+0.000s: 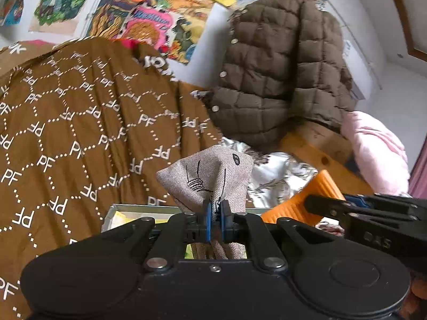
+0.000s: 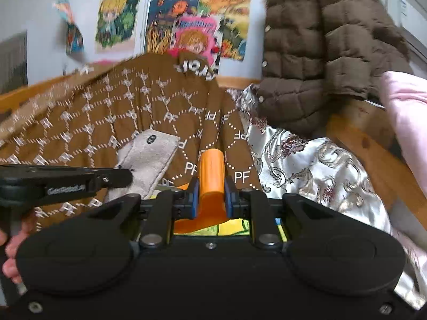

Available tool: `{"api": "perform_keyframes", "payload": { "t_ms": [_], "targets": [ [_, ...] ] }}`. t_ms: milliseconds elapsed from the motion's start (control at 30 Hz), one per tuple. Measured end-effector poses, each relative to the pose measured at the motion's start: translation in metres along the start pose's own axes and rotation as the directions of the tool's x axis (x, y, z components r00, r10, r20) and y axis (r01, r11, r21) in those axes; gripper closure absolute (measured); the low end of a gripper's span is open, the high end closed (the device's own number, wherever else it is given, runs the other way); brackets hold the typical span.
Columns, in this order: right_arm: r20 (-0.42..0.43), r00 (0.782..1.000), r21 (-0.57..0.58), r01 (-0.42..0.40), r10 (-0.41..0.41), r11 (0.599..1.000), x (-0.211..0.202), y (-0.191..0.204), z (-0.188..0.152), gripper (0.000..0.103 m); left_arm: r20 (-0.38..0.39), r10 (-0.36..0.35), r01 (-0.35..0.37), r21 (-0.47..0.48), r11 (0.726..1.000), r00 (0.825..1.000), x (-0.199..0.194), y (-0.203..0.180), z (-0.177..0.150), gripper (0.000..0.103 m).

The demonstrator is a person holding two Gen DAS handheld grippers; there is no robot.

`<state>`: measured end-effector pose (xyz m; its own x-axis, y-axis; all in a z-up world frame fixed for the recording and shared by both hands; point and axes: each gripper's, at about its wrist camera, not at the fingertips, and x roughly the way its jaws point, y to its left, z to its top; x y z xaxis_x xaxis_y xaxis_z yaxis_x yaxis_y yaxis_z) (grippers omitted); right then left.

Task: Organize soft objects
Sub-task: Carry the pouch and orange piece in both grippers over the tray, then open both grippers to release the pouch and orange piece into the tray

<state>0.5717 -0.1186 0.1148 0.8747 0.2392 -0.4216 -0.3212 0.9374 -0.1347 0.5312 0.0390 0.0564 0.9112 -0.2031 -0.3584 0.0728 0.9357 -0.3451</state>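
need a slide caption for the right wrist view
Right gripper pinches an orange ribbed cloth above a brown PF-print blanket.

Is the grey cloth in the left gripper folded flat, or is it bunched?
Bunched. The grey cloth is pinched between the shut fingers of the left gripper and rises in uneven peaks and creases, not flat.

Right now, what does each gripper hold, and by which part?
The left gripper pinches the grey cloth at a bunched lower fold. The right gripper clamps the orange piece across its middle.

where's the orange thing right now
The orange piece is pinched in the right gripper, low centre in the right wrist view, before the brown patterned cloth.
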Motion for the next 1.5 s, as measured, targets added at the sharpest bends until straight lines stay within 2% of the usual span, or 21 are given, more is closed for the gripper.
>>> {"api": "perform_keyframes", "payload": {
  "t_ms": [233, 333, 433, 600, 800, 1033, 1200, 1267, 1367, 1500],
  "targets": [
    [-0.115, 0.993, 0.026, 0.005, -0.002, 1.000, 0.083, 0.008, 0.014, 0.091, -0.078, 0.061, -0.065, -0.043, 0.997, 0.995, 0.042, 0.020, -0.002, 0.097],
    [-0.174, 0.985, 0.047, 0.005, 0.003, 0.999, 0.111, 0.008, 0.008, 0.091, -0.108, 0.073, -0.080, -0.061, 0.995, 0.991, 0.054, 0.026, -0.005, 0.097],
    [-0.215, 0.977, 0.007, 0.012, -0.010, 1.000, 0.144, 0.019, 0.007, 0.091, -0.120, 0.079, -0.087, -0.065, 0.994, 0.990, 0.059, 0.031, -0.012, 0.097],
    [-0.249, 0.968, -0.003, 0.024, -0.024, 1.000, 0.170, 0.023, -0.006, 0.091, -0.143, 0.092, -0.101, -0.059, 0.993, 0.985, 0.065, 0.037, -0.023, 0.097],
    [-0.279, 0.960, 0.018, 0.006, -0.001, 1.000, 0.194, 0.011, -0.024, 0.088, -0.164, 0.097, -0.105, -0.045, 0.993, 0.982, 0.068, 0.040, -0.031, 0.096],
    [-0.302, 0.953, 0.006, 0.013, -0.011, 1.000, 0.216, 0.001, -0.041, 0.087, -0.174, 0.107, -0.110, -0.009, 0.994, 0.979, 0.068, 0.038, -0.035, 0.096],
    [-0.313, 0.950, 0.006, 0.015, -0.013, 1.000, 0.223, -0.008, -0.049, 0.080, -0.177, 0.114, -0.117, -0.010, 0.993, 0.978, 0.071, 0.038, -0.035, 0.096],
    [-0.313, 0.950, -0.012, 0.005, -0.008, 1.000, 0.223, -0.008, -0.051, 0.074, -0.179, 0.114, -0.118, -0.013, 0.993, 0.977, 0.073, 0.038, -0.036, 0.096],
    [-0.311, 0.950, -0.007, -0.026, 0.023, 1.000, 0.224, -0.009, -0.053, 0.066, -0.183, 0.117, -0.121, -0.014, 0.993, 0.976, 0.075, 0.037, -0.038, 0.096],
    [-0.302, 0.949, 0.023, -0.085, 0.088, 0.996, 0.221, -0.014, -0.058, 0.059, -0.187, 0.119, -0.124, -0.016, 0.992, 0.975, 0.076, 0.039, -0.038, 0.096]
  ]
}}
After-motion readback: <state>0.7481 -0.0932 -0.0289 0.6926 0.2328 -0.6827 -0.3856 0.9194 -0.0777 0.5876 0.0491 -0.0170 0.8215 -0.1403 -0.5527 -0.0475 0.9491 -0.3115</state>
